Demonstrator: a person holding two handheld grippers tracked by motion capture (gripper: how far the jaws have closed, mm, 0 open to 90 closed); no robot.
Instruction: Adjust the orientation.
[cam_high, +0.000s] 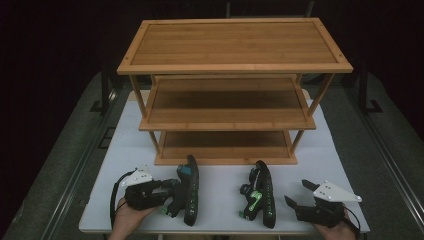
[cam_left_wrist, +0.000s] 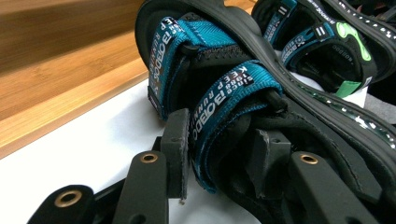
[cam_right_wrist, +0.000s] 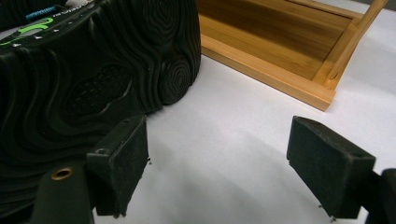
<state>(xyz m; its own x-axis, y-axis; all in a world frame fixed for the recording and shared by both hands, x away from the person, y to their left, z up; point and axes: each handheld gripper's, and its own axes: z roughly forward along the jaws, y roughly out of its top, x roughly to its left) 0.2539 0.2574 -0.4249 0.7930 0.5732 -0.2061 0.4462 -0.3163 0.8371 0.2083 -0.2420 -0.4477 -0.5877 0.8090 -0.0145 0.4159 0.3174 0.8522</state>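
Two black sandals lie on their edges on the white table (cam_high: 220, 192). The left sandal (cam_high: 191, 207) has teal straps, and my left gripper (cam_high: 176, 196) reaches it from the left. In the left gripper view my left gripper (cam_left_wrist: 219, 154) is shut on that left sandal (cam_left_wrist: 243, 70), with one teal strap (cam_left_wrist: 219, 107) and its padding between the pads. The right sandal (cam_high: 266, 200), with green trim, lies further right (cam_left_wrist: 327, 42). My right gripper (cam_high: 298, 192) stands open just right of it. In the right gripper view the right gripper (cam_right_wrist: 224, 172) holds nothing, and the sandal's ribbed sole (cam_right_wrist: 93, 70) is by its left pad.
A three-tier bamboo shelf (cam_high: 235, 67) stands on the far half of the table, all tiers bare. Its bottom tier (cam_right_wrist: 280, 60) lies just beyond the sandals, and its edge (cam_left_wrist: 56, 79) is close to the left sandal. White table surface lies between the sandals and to the right gripper's side.
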